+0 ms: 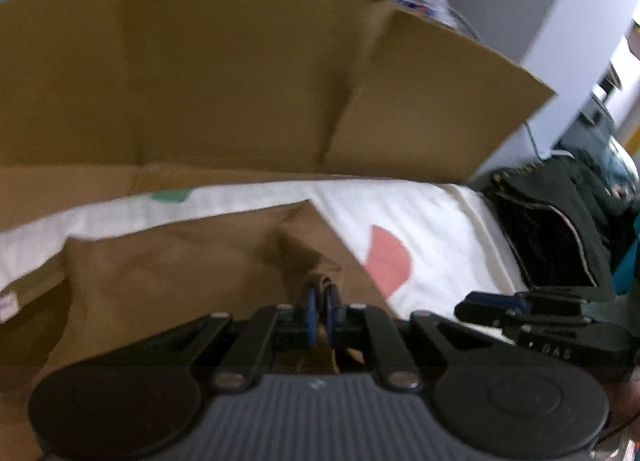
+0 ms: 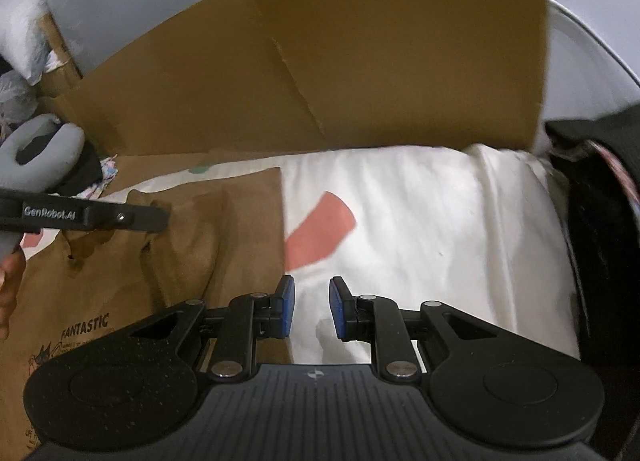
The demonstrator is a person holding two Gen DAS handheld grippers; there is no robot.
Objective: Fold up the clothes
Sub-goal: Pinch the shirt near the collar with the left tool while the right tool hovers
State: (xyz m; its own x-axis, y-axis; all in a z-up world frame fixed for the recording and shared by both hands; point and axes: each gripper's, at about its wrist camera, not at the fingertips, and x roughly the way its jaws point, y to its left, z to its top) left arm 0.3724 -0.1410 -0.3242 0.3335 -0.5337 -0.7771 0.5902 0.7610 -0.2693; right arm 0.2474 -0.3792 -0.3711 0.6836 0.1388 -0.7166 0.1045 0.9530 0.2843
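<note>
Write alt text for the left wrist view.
The left gripper is shut on a fold of a brown cotton T-shirt lying on a white bedsheet. A tall brown cardboard sheet stands behind.

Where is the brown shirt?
The brown shirt lies on the white sheet, left in the right wrist view, before the cardboard.

Left tongs (image 1: 319, 303) pinched closed on a fold of brown shirt (image 1: 192, 261); right tongs (image 2: 312, 301) hover alongside, blue pads (image 2: 289, 293) parted and holding nothing
</note>
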